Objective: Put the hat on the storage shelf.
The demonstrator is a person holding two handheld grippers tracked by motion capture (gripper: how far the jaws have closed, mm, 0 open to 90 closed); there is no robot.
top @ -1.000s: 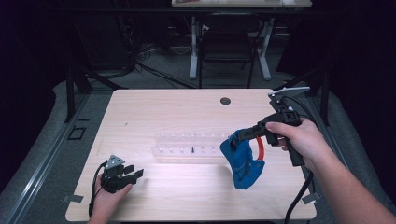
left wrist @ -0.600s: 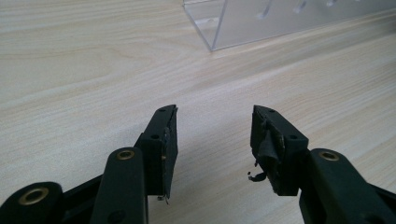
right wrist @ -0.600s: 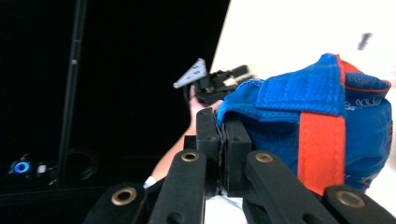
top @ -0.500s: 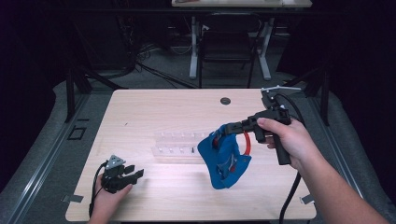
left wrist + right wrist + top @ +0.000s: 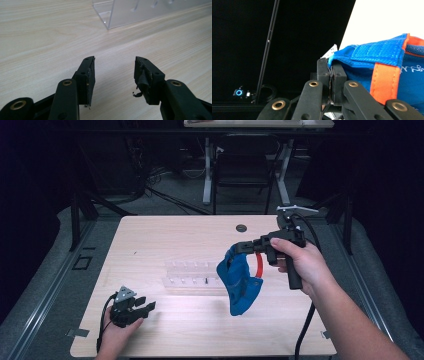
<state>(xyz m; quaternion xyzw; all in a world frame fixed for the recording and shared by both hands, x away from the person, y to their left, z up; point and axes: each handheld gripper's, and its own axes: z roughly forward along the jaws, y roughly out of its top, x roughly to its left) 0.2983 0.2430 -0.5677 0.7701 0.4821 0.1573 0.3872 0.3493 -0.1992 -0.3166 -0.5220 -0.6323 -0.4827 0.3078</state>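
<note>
High view: right gripper (image 5: pixel 239 248) clamps the blue fabric bag with orange handles (image 5: pixel 240 282), lifted mid-frame over the clear acrylic rack (image 5: pixel 192 279); left gripper (image 5: pixel 145 306) idles open, lower left; placing remains.

High view: fixed camera above the person's side of the table (image 5: pixel 200 335), looking forward and down over the whole top and the dark floor beyond. Left gripper view: camera riding low on the left gripper (image 5: pixel 113 75), close above the wood, looking along its jaws toward the corner of the clear rack (image 5: pixel 120 12); the high view takes in the same rack (image 5: pixel 190 277) and that gripper (image 5: pixel 145 306). Right gripper view: camera on the raised right gripper (image 5: pixel 332 82), very near the blue bag (image 5: pixel 387 65), facing the dark room; the high view shares the bag (image 5: pixel 240 282)
</note>
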